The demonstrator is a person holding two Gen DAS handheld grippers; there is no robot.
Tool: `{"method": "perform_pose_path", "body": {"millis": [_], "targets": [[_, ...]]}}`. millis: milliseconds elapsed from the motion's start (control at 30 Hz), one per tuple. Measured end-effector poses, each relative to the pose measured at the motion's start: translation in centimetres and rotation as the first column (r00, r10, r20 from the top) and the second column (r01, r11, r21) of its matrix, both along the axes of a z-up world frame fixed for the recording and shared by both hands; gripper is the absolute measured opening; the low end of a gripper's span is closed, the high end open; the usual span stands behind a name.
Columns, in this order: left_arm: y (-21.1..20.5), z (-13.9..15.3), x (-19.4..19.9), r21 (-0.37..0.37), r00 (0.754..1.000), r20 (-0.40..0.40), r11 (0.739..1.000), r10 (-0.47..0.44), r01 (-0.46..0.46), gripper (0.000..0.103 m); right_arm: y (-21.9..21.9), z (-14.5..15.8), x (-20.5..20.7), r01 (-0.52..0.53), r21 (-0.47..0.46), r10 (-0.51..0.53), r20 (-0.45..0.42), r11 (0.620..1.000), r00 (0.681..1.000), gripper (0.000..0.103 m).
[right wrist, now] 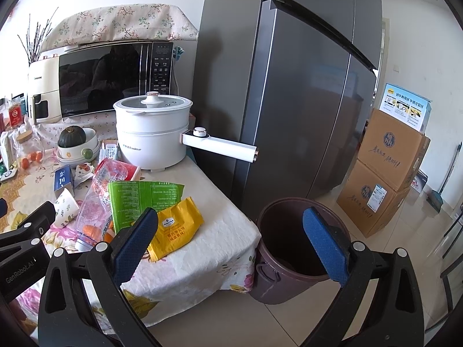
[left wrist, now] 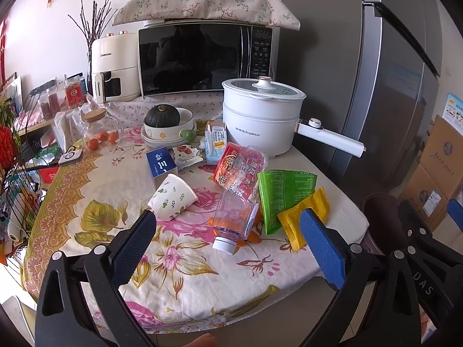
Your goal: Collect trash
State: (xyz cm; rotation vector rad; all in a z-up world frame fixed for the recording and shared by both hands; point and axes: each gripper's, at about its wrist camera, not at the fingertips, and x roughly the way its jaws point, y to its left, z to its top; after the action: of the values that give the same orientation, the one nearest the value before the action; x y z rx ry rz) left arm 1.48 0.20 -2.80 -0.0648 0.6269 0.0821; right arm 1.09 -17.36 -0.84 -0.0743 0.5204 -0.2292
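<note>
Trash lies on the flowered tablecloth (left wrist: 86,202): a paper cup (left wrist: 172,199) on its side, a clear plastic bottle (left wrist: 237,202), a green wrapper (left wrist: 282,193), a yellow wrapper (left wrist: 306,217), a red packet (left wrist: 227,163), a blue box (left wrist: 161,166) and a small carton (left wrist: 215,141). My left gripper (left wrist: 228,231) is open and empty, low over the table's front, in front of the bottle. My right gripper (right wrist: 231,231) is open and empty, between the yellow wrapper (right wrist: 176,228) and a dark brown trash bin (right wrist: 292,248) on the floor beside the table.
A white electric pot (left wrist: 260,115) with a long handle, stacked bowls with a squash (left wrist: 166,124), a glass jar (left wrist: 99,130), a microwave (left wrist: 199,57) and an air fryer (left wrist: 114,66) stand at the back. A grey fridge (right wrist: 303,86) and stacked cardboard boxes (right wrist: 385,173) are on the right.
</note>
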Motion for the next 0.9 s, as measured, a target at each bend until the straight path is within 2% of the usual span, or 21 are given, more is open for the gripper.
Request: {"method": "perform_pose_path", "body": {"millis": [100, 167, 300, 400, 533, 667, 733, 833, 900], "targets": [[0.2, -0.3, 0.1, -0.009, 1.000, -0.009, 1.000, 0.002, -0.002, 0.097, 0.1, 0.1, 0.1, 0.000, 0.004, 0.000, -0.002, 1.000, 1.000, 0.096], [0.7, -0.9, 0.6, -0.049, 0.999, -0.049, 0.999, -0.001, -0.001, 0.097, -0.2, -0.1, 0.2, -0.004, 0.026, 0.004, -0.010, 1.000, 1.000, 0.096], [2.4, -3.1, 2.3, -0.186, 0.981, -0.193, 0.982, -0.012, -0.024, 0.097, -1.3, -0.9, 1.1, -0.035, 0.173, 0.050, -0.082, 0.984, 0.995, 0.096], [3.7, -4.2, 3.0, -0.203, 0.970, -0.244, 0.977, 0.012, -0.063, 0.096, -1.7, -1.7, 2.2, -0.059, 0.280, 0.103, -0.143, 0.958, 0.984, 0.096], [5.5, -4.3, 4.1, -0.183, 0.965, -0.260, 0.979, 0.044, -0.094, 0.096, -1.1, -1.4, 3.7, -0.073, 0.358, 0.143, -0.175, 0.931, 0.974, 0.096], [7.0, -3.0, 6.0, -0.170, 0.966, -0.253, 0.980, 0.058, -0.103, 0.096, -1.5, 0.2, 5.7, -0.071, 0.486, 0.182, -0.184, 0.871, 0.966, 0.096], [7.6, -2.0, 7.0, -0.193, 0.971, -0.235, 0.976, 0.052, -0.099, 0.096, -2.1, 1.0, 6.6, -0.060, 0.530, 0.183, -0.183, 0.846, 0.966, 0.096], [7.7, 0.6, 8.5, -0.290, 0.987, -0.157, 0.957, -0.035, -0.012, 0.096, -3.5, 0.9, 7.5, -0.035, 0.556, 0.158, -0.175, 0.830, 0.972, 0.096], [6.4, 1.0, 10.1, -0.309, 0.978, -0.157, 0.947, -0.137, 0.083, 0.097, -4.8, -0.4, 8.0, 0.007, 0.573, 0.123, -0.187, 0.819, 0.975, 0.096]]}}
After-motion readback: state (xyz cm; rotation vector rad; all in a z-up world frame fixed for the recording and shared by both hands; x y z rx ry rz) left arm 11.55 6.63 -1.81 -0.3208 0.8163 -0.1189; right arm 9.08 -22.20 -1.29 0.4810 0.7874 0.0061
